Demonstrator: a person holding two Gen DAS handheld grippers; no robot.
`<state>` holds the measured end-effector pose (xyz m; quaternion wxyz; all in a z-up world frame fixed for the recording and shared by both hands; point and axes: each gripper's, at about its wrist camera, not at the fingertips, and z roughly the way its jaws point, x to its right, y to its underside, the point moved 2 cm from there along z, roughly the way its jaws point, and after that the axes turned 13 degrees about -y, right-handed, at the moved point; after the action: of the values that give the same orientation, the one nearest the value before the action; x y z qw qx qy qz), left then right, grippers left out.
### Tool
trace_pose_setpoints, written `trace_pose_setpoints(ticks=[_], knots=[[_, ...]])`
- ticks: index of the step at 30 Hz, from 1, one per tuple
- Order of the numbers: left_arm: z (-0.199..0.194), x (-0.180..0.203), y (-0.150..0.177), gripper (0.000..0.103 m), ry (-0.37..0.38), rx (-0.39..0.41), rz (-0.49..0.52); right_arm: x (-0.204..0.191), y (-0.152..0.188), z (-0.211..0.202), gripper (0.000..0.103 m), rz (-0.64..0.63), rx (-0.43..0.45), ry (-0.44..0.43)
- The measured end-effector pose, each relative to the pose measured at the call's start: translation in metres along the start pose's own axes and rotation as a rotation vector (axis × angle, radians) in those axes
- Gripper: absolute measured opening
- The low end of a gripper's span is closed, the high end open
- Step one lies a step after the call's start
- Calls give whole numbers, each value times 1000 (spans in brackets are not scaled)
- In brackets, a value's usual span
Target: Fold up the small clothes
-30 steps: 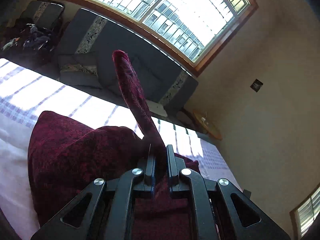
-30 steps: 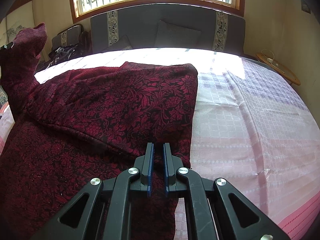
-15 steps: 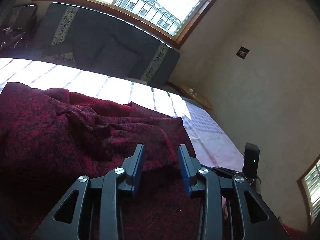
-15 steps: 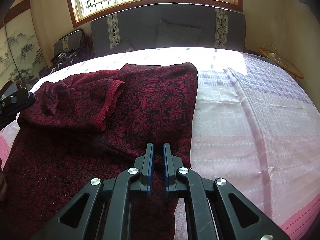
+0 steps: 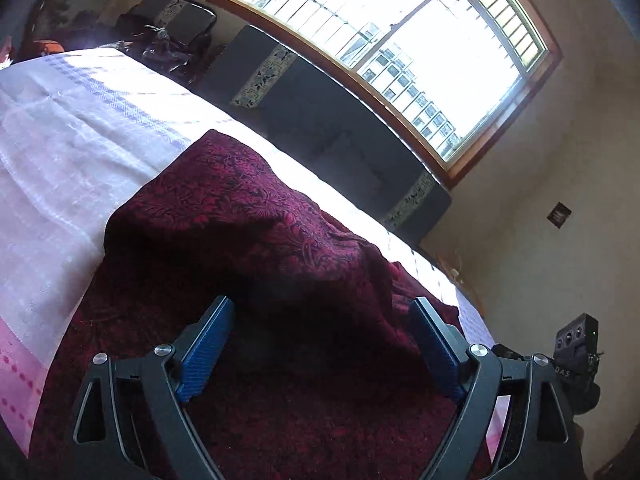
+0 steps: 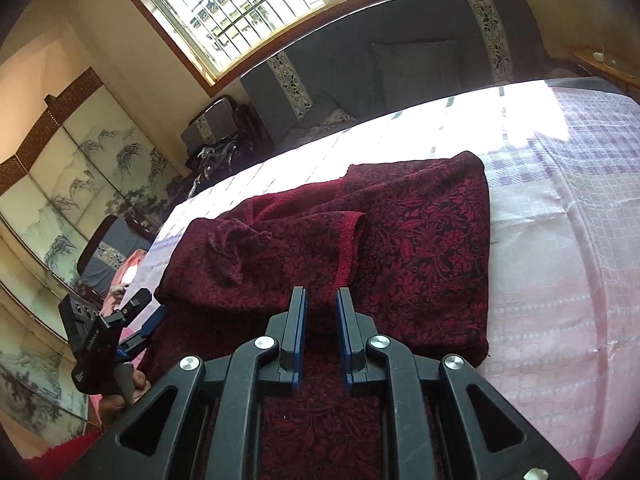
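A dark red floral garment [image 6: 420, 240] lies on the bed, with a sleeve [image 6: 280, 248] folded across its body. It also fills the lower left wrist view [image 5: 248, 232]. My left gripper [image 5: 320, 312] is wide open and empty, low over the garment's near left part; it shows at the left of the right wrist view [image 6: 136, 328]. My right gripper [image 6: 321, 296] is partly open and empty, just above the garment's near edge.
The bed has a pink and white checked cover [image 6: 560, 240]. A grey cushioned bench [image 6: 400, 64] stands under the window behind it. A painted folding screen [image 6: 60, 184] and a chair with clothes [image 6: 108, 256] stand to the left.
My left gripper let go of the sleeve, which now lies folded on the garment, then opened wide and drew back. My right gripper opened partly and lifted off the fabric.
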<state>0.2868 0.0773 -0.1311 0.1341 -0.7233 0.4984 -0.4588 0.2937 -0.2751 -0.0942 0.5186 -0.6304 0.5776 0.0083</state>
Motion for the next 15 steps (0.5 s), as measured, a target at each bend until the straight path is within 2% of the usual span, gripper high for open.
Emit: trace_pose_setpoints(ticks=[1, 3, 6, 8, 9, 10, 11, 13, 15], knots=[[0, 1, 1, 88, -4, 1, 6, 0, -5, 10, 42, 24, -26, -24], [0, 0, 3, 88, -7, 3, 11, 7, -11, 29, 61, 77, -66, 7], [1, -1, 4, 88, -10, -4, 8, 20, -9, 56, 60, 151, -114, 30], [2, -2, 5, 88, -15, -13, 8, 23, -5, 70, 51, 180, -131, 25], [1, -2, 5, 88, -16, -14, 7, 22, -4, 75, 31, 183, -133, 39], [1, -2, 5, 88, -18, -14, 6, 21, -4, 78, 19, 179, -133, 63], [0, -2, 5, 88, -21, -12, 6, 19, -4, 79, 14, 174, -127, 69], [-2, -2, 6, 88, -25, -7, 4, 14, -8, 75, 12, 146, -88, 73], [-2, -2, 6, 89, -26, -6, 2, 6, -17, 62, 12, 89, -35, 113]])
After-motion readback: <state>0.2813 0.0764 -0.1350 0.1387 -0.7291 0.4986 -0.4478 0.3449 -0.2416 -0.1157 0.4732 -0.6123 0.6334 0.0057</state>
